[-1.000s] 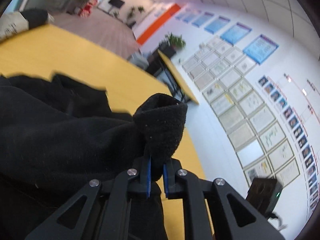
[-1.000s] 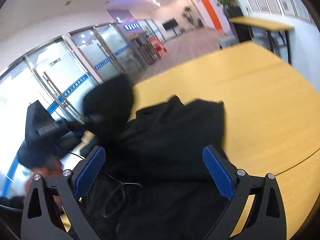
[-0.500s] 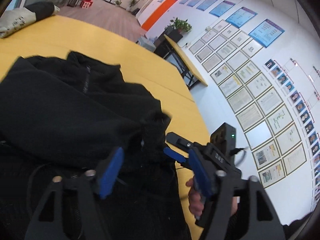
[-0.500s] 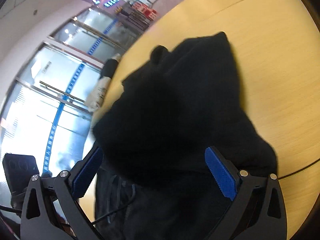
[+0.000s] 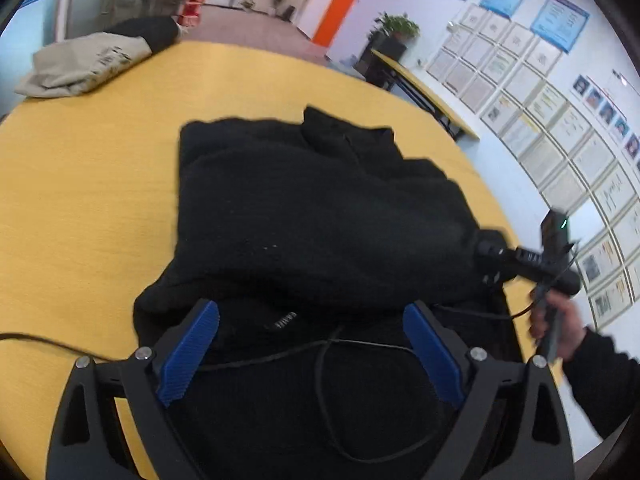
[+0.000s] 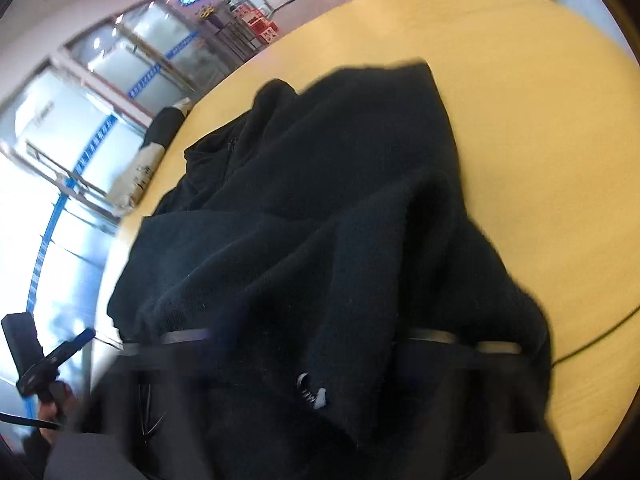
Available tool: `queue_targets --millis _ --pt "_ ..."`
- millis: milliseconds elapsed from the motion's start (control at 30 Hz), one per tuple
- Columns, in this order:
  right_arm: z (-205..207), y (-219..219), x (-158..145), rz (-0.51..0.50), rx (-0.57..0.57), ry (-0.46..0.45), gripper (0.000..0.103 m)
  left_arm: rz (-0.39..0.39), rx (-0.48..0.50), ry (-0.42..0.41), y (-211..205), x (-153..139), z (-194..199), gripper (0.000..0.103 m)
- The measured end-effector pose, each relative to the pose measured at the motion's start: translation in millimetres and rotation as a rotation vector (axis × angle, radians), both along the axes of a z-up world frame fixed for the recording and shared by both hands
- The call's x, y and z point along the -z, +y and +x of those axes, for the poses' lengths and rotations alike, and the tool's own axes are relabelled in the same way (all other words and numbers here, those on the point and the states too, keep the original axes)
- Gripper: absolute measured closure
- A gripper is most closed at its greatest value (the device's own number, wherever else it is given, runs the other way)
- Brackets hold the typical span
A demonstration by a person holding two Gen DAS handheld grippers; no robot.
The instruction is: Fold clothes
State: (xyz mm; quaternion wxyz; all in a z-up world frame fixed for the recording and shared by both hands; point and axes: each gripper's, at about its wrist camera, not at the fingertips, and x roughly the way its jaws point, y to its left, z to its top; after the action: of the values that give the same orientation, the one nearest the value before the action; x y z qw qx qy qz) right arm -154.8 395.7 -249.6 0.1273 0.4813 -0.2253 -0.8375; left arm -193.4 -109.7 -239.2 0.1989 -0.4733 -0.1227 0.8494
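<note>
A black fleece jacket lies bunched on the yellow table, its collar at the far side. My left gripper is open and empty, just above the jacket's near edge. My right gripper shows in the left wrist view at the jacket's right edge, blurred. In the right wrist view the jacket fills the middle and the fingers are smeared by motion and partly hidden by the cloth, so I cannot tell how the jaws stand.
A folded beige garment and a dark one lie at the table's far left. A thin black cable runs over the table's near left. A second yellow table stands by the wall.
My left gripper let go of the black sleeve, opened wide and drew back. The jacket now lies folded over itself. My right gripper moved down onto the jacket's near edge.
</note>
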Motion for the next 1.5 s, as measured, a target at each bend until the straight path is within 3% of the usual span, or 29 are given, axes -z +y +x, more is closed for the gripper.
queue_targets --millis 67,133,233,300,367,433,533,567,633,700,733,833,933,1000,1033,1067,1167,1200,1267,1300,1333,1400,1467,1500 --pt "1.9 -2.0 -36.5 -0.013 -0.020 0.082 0.096 0.035 0.034 -0.004 -1.6 14.9 -14.5 0.009" --pt "8.1 -22.8 -101.4 -0.047 -0.092 0.278 0.096 0.037 0.051 0.002 -1.8 24.2 -19.5 0.009" --pt "18.8 -36.0 -163.9 -0.059 -0.160 0.506 0.095 -0.007 0.050 0.029 3.7 34.7 -9.3 0.008" --pt "3.1 -18.2 -136.0 -0.054 -0.121 0.424 0.094 -0.021 0.021 0.012 -2.7 40.5 -5.7 0.008" --pt "-17.4 11.4 -74.5 -0.073 -0.074 0.225 0.091 0.001 0.002 -0.059 -11.3 52.5 -5.5 0.009" --pt "-28.2 35.0 -7.2 -0.011 -0.052 0.028 0.091 -0.001 0.014 -0.045 -16.5 54.0 2.0 0.010" --pt "-27.5 47.2 37.4 0.011 -0.115 -0.054 0.085 -0.051 0.051 -0.044 -15.5 52.4 11.1 0.010" --pt "-26.0 50.1 35.8 0.006 -0.122 -0.034 0.082 -0.058 0.055 -0.041 -15.9 49.6 13.7 0.010" --pt "-25.2 55.0 27.2 0.019 -0.115 -0.030 0.058 -0.035 0.050 -0.022 -18.6 36.2 18.2 0.011" --pt "-17.2 56.8 7.8 0.067 -0.095 0.015 0.045 0.004 0.058 0.032 -16.9 10.8 19.7 0.011" --pt "-8.8 55.4 -8.2 0.122 -0.080 0.056 0.035 0.012 0.081 0.064 -10.8 -1.2 16.1 0.011" --pt "11.6 48.3 -51.0 0.233 -0.041 0.203 0.018 0.031 0.145 0.146 7.7 -31.5 3.3 0.008" --pt "14.7 10.6 -68.7 0.229 -0.080 0.306 0.013 -0.011 0.153 0.072 22.9 -4.6 -25.4 0.008" --pt "7.2 -18.1 -55.4 0.208 -0.187 0.280 0.013 -0.058 0.141 -0.009 28.2 28.3 -43.1 0.012" --pt "2.5 -29.3 -45.2 0.209 -0.225 0.257 0.015 -0.069 0.131 -0.025 25.5 41.4 -43.0 0.016" --pt "-4.5 -33.7 -27.5 0.232 -0.233 0.213 0.017 -0.055 0.126 0.010 20.5 45.3 -37.1 0.016" --pt "-23.3 -42.4 23.6 0.287 -0.248 0.100 0.035 -0.012 0.109 0.033 8.1 50.1 -29.2 0.019" --pt "-23.7 -33.7 30.2 0.267 -0.230 0.108 0.043 -0.003 0.103 0.026 4.9 49.5 -29.7 0.022" --pt "-21.7 -24.3 24.4 0.247 -0.201 0.128 0.043 -0.016 0.094 0.004 4.9 45.8 -34.4 0.023" --pt "-18.4 -22.5 16.1 0.263 -0.185 0.146 0.037 -0.032 0.089 -0.001 6.4 43.6 -35.2 0.022" --pt "-12.9 -22.9 6.2 0.274 -0.178 0.193 0.024 -0.051 0.085 0.004 8.0 41.7 -32.0 0.021" --pt "-5.0 -24.3 -7.5 0.297 -0.170 0.256 0.010 -0.090 0.078 0.015 11.3 38.0 -25.6 0.012" --pt "-13.7 -29.4 11.1 0.337 -0.185 0.151 0.006 -0.105 0.056 0.001 7.2 36.5 -18.4 0.015" --pt "-17.6 -30.5 21.9 0.354 -0.192 0.088 0.014 -0.103 0.033 -0.007 4.3 30.1 -14.3 0.015"
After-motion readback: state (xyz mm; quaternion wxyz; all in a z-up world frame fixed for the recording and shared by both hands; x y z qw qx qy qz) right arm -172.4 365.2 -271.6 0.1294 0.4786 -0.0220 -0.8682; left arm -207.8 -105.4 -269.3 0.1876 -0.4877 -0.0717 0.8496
